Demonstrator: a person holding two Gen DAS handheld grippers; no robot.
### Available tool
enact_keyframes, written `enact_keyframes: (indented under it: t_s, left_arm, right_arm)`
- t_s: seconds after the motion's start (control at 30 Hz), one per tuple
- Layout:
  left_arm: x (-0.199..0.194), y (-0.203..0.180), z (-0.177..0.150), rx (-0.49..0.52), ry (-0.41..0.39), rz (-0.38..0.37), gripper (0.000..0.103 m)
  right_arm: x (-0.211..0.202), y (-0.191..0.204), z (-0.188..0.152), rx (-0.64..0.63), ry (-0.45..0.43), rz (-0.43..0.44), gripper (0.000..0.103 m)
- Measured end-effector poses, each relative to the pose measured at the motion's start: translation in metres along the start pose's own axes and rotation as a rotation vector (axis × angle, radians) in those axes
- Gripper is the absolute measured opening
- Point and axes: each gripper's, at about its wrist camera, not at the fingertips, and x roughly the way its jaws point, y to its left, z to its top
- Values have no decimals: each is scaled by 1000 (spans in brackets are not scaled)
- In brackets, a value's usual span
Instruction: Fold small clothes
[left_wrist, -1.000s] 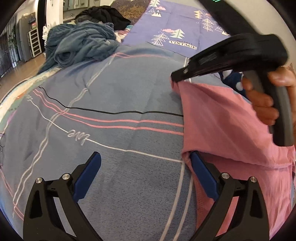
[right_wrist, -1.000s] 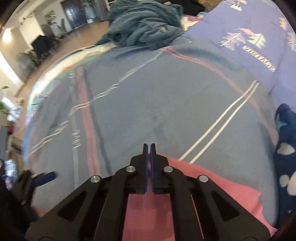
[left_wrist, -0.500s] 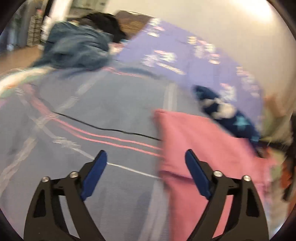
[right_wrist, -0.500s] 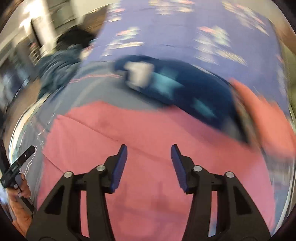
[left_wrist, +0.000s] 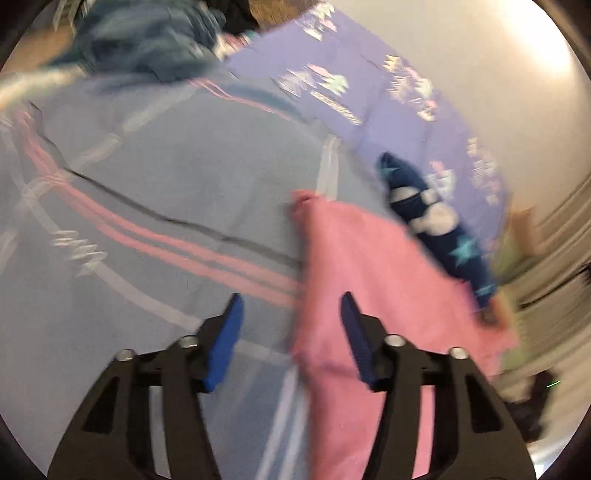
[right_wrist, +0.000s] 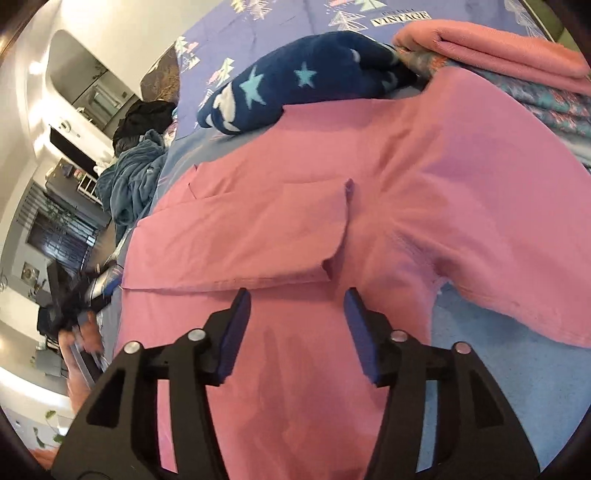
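A pink garment (right_wrist: 443, 166) lies spread on the bed, one sleeve folded across its body. My right gripper (right_wrist: 295, 299) hovers just above its lower part; its jaws are opening and nothing is pinched between them. The left wrist view is blurred. There the left edge of the pink garment (left_wrist: 369, 266) runs between the fingers of my left gripper (left_wrist: 291, 310), whose jaws are closing; the pads do not press on the cloth. At the left edge of the right wrist view the left gripper (right_wrist: 85, 302) shows in a hand, blurred.
A navy star-patterned garment (right_wrist: 303, 92) lies against the pink one's far edge. A folded pink and patterned stack (right_wrist: 498, 48) sits at the far right. A blue-grey blanket heap (left_wrist: 147, 48) lies at the far end of the striped bedspread (left_wrist: 166, 184).
My right gripper let go of the pink cloth, swung right over the garment and opened. My left gripper's jaws narrowed and turned towards the garment's left edge.
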Motion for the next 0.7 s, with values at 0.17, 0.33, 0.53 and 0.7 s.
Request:
enact_keyframes:
  t_s: [0.17, 0.33, 0.53, 0.7]
  left_arm:
    - [62, 2, 42, -48, 128, -37, 59]
    - [85, 7, 88, -72, 12, 65, 0]
    - [56, 18, 108, -106, -66, 72, 0]
    - [70, -11, 79, -7, 149, -26, 64]
  right_arm:
    - [4, 5, -11, -72, -68, -31, 63]
    - [8, 16, -20, -162, -103, -85, 68]
    - [7, 9, -20, -133, -112, -34, 72]
    - [8, 15, -21, -166, -117, -75, 72]
